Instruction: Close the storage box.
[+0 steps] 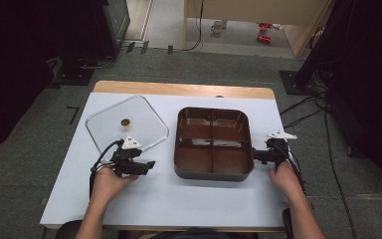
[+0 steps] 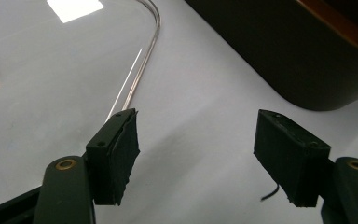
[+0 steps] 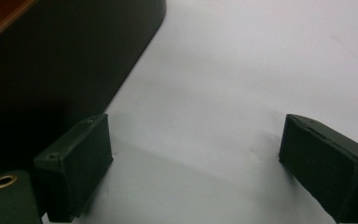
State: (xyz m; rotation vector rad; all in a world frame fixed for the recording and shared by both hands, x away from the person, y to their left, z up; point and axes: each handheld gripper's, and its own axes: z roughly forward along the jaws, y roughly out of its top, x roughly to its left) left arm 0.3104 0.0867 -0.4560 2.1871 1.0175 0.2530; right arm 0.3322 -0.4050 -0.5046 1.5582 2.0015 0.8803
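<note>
the glass lid (image 1: 127, 123) lies flat near the bench's (image 1: 189, 199) left edge, the brown divided tray (image 1: 213, 143) at the middle. the left hand-held gripper (image 1: 146, 166) sits just off the lid's near rim, jaws apart with nothing between. the right hand-held gripper (image 1: 256, 155) rests beside the tray's right wall, jaws wide and holding nothing.

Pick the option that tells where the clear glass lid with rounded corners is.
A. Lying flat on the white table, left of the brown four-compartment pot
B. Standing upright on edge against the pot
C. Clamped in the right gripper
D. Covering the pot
A: the high view shows the clear glass lid flat on the white table, beside the open brown four-compartment pot.
</note>
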